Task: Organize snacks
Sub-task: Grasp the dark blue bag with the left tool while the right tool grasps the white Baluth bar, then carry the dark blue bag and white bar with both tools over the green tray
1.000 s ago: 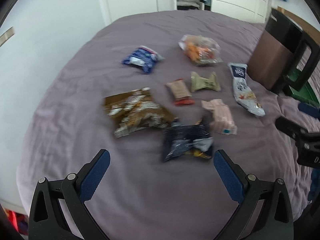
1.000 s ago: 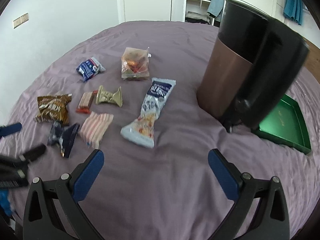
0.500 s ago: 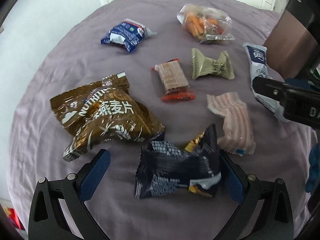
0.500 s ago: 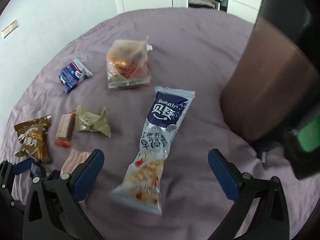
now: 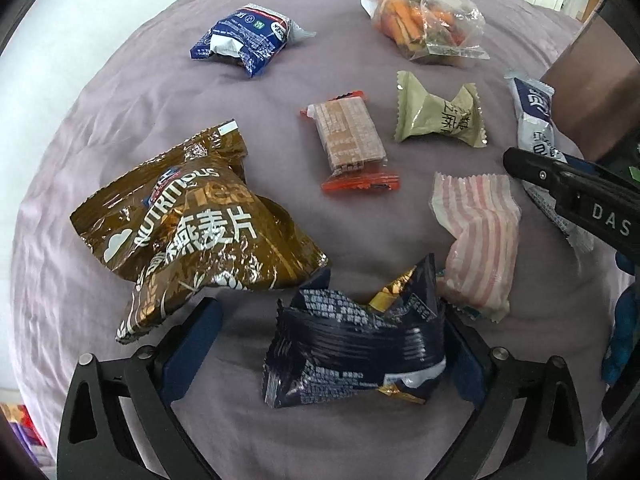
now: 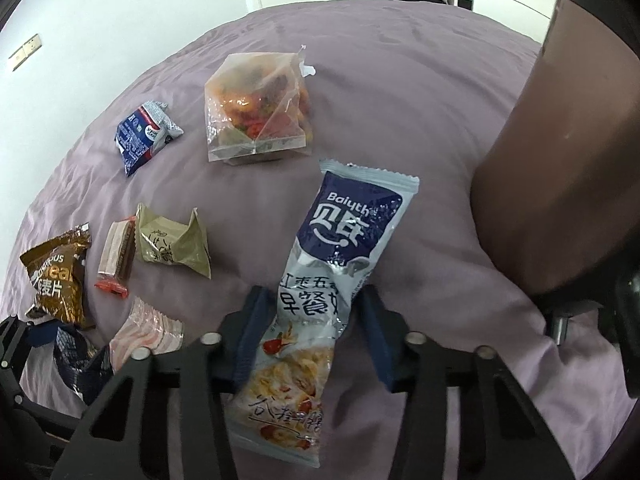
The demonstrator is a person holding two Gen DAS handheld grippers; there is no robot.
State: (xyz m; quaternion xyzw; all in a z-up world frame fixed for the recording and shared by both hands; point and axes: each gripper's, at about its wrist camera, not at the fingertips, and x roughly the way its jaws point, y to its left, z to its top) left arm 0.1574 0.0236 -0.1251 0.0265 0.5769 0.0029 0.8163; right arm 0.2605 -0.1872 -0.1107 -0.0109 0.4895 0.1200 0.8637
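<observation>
Several snack packets lie on a purple bedspread (image 5: pixel 120 92). My left gripper (image 5: pixel 326 344) is open, its pads on either side of a dark navy packet (image 5: pixel 352 352), which touches the right pad. A brown cereal bag (image 5: pixel 192 232) lies just left of it and a pink striped packet (image 5: pixel 480 248) to its right. My right gripper (image 6: pixel 312 332) has its pads closed in around the middle of a long white and blue Baiyth packet (image 6: pixel 320 292), squeezing it. This gripper also shows at the right of the left wrist view (image 5: pixel 576 204).
Further back lie a blue packet (image 5: pixel 244 40), a clear bag of orange snacks (image 5: pixel 424 28), a wafer bar with red ends (image 5: pixel 348 140) and an olive candy packet (image 5: pixel 440 116). A tall brown and black container (image 6: pixel 568 168) stands at the right.
Both grippers have dropped down close to the snacks. The left pads now bracket the navy packet. The right jaws have closed in from wide open onto the Baiyth packet.
</observation>
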